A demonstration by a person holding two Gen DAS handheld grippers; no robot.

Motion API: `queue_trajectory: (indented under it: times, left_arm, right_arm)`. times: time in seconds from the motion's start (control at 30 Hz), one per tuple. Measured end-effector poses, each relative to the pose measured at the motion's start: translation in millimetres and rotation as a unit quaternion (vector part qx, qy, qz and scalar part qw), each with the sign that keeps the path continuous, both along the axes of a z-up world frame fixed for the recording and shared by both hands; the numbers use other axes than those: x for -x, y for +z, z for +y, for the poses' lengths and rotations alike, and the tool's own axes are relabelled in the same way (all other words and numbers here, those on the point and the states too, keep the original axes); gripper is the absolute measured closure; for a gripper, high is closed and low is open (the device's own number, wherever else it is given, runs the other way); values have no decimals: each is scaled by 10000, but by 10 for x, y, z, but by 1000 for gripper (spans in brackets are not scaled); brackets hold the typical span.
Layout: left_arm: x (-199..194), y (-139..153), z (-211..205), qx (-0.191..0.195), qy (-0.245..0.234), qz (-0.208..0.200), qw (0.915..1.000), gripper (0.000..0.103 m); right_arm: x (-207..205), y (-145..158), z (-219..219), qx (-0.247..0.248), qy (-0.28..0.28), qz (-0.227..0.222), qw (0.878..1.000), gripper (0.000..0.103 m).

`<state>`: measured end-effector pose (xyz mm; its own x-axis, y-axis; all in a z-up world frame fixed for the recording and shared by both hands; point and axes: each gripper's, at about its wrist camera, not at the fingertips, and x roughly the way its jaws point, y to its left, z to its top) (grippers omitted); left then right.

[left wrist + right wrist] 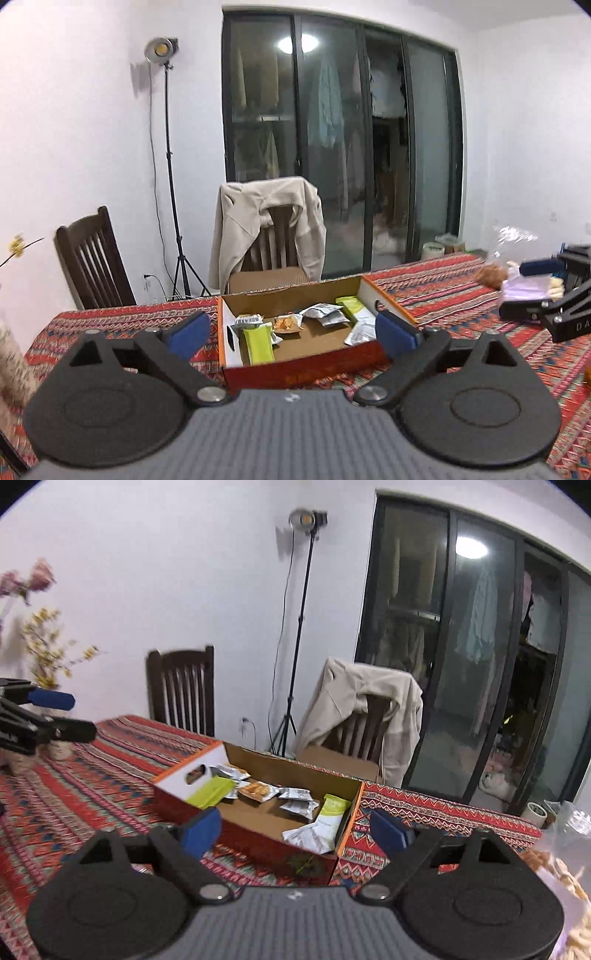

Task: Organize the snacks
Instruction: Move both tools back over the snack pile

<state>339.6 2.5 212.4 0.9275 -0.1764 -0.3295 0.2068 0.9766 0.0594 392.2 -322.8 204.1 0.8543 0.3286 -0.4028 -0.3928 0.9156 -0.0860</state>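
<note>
An open orange cardboard box (295, 365) sits on the patterned tablecloth and holds several snack packets: green bars (258, 345), silver packets (325, 314) and an orange one (286, 324). My left gripper (291, 332) is open and empty, just in front of the box. The box also shows in the right wrist view (258, 843), with my right gripper (295, 829) open and empty above its near right corner. The right gripper shows at the right edge of the left wrist view (546, 291) beside a clear bag of snacks (517, 258).
The red patterned tablecloth (461, 295) covers the table. A chair draped with a beige jacket (269, 229) stands behind the box, another dark chair (92, 266) to the left. A light stand (173, 184) stands by the wall. Flowers (44, 653) stand at the table's left end.
</note>
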Motion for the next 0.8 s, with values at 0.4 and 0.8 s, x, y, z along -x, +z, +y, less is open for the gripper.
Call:
queue_trajectory:
  times: [0.4,0.8]
  left_arm:
    - [1243,-857,139,350,533,-147,9979,0]
    - [1454,-1766,43,194,726,241,9969,0]
  right_arm:
    - [1421,-519,-271,-422,342,-353,9979,2]
    - [1764,-1642,-130,-365,-260,-134,9989,0]
